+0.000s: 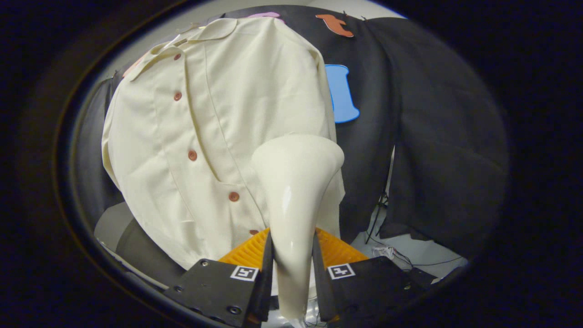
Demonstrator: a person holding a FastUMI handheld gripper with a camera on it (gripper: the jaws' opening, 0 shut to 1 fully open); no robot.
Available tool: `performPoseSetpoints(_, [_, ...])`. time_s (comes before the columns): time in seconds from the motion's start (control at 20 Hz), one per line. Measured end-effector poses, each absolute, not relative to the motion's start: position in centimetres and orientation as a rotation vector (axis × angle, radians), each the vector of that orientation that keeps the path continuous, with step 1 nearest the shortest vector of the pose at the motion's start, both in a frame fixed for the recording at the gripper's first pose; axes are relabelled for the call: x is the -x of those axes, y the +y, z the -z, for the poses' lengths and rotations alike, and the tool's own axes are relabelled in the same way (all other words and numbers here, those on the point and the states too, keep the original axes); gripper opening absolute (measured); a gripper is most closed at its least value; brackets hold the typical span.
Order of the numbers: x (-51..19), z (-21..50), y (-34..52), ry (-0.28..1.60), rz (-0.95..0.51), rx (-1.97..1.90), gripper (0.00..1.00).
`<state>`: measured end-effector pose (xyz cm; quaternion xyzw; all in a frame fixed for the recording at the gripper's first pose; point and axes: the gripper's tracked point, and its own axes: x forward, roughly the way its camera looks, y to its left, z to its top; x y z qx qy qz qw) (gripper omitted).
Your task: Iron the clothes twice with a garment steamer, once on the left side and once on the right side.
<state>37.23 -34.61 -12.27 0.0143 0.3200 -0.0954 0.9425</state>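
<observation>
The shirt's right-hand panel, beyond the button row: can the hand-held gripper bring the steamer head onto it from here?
Probably yes. The hand-held gripper is shut on the steamer, whose head already lies against the shirt there, with nothing between.

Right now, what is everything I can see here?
Shirt: one, cream, hanging beyond the tongs against the black wall.
Shirt buttons: at least five visible, reddish-brown, in a line down the shirt front.
Steamer: one, cream, handle between the fingers, wide head against the shirt's right part.
Black cloth wall: one, behind and beside the shirt.
Cables: a few, dark, on the pale floor below the wall.
Tongs: one pair, both fingers pressed on the steamer's handle.
</observation>
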Motion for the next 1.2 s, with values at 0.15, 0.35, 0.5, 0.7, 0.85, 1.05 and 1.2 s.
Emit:
performPoseSetpoints(0.15, [-36.2, 14.3, -35.1, 0.664, 0.189, -0.062, 0.41])
performPoseSetpoints(0.35, [-34.4, 17.8, -35.0, 0.680, 0.186, -0.175, 0.41])
performPoseSetpoints(0.5, [-33.1, 20.8, -35.3, 0.687, 0.186, -0.236, 0.41])
performPoseSetpoints(0.7, [-31.1, 24.3, -36.2, 0.698, 0.195, -0.271, 0.41])
performPoseSetpoints(0.85, [-30.2, 25.4, -36.5, 0.691, 0.193, -0.279, 0.41])
performPoseSetpoints(1.05, [-29.2, 25.4, -36.7, 0.687, 0.207, -0.285, 0.41])
performPoseSetpoints(1.2, [-28.5, 24.4, -36.4, 0.664, 0.215, -0.299, 0.41])
